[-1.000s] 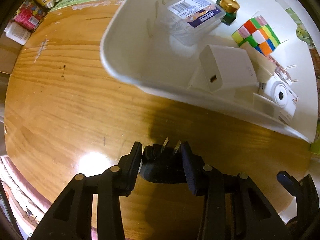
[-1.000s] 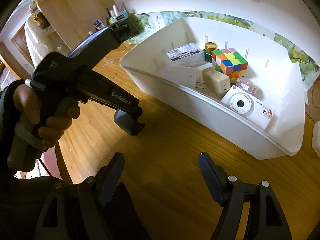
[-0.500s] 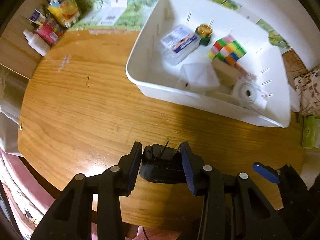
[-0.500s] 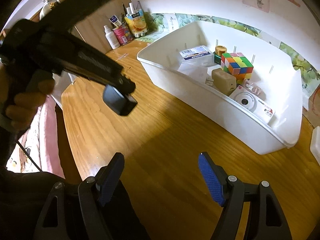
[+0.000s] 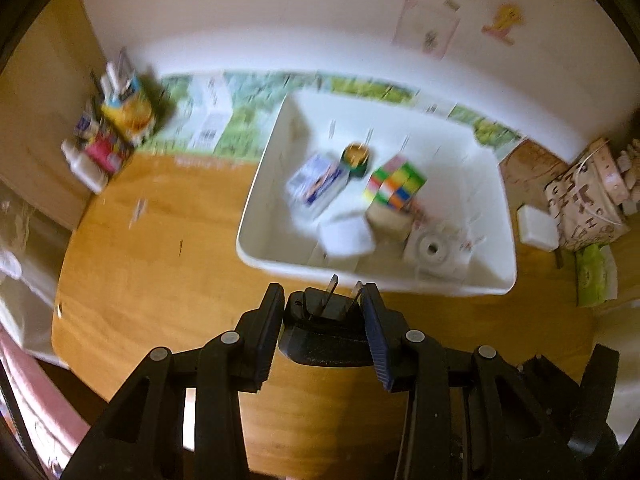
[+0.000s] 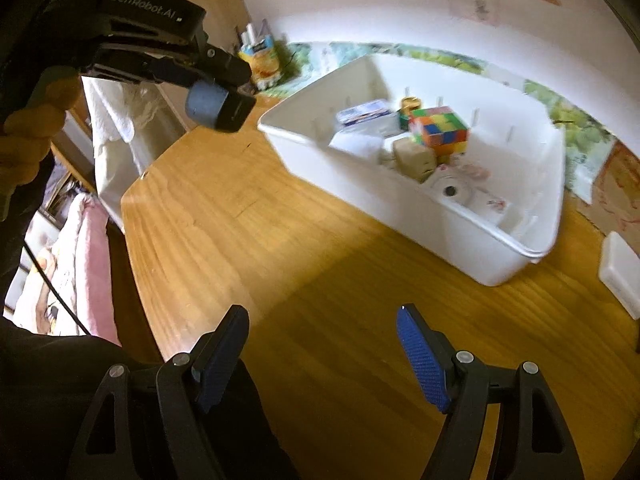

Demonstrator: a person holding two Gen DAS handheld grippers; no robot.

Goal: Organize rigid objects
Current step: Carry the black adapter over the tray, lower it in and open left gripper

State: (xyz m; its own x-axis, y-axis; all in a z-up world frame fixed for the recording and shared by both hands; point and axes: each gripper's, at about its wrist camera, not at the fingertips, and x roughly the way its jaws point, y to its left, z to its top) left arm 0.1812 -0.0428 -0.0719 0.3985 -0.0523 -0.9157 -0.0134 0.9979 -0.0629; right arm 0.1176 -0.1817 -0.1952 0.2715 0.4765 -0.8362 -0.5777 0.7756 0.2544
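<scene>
Left gripper (image 5: 323, 322): jaws clamped on black plug adapter (image 5: 324, 336), one pad on each side, two metal prongs sticking out past fingertips toward 12 o'clock. Adapter held in air above wooden bench (image 5: 160, 248).

White bin (image 5: 256, 248) at 12–1 o'clock beyond prongs, on bench; inside: colour cube (image 5: 394, 180), labelled clear box (image 5: 316, 184), gold-lidded jar (image 5: 356, 155), white camera (image 5: 434, 250); all blurred.

Right gripper (image 6: 322, 356): jaws part-open, nothing between blue pads, bare bench below; bin at 1 o'clock. Person's hand (image 6: 32, 136) on left gripper's handle at 10 o'clock.
</scene>
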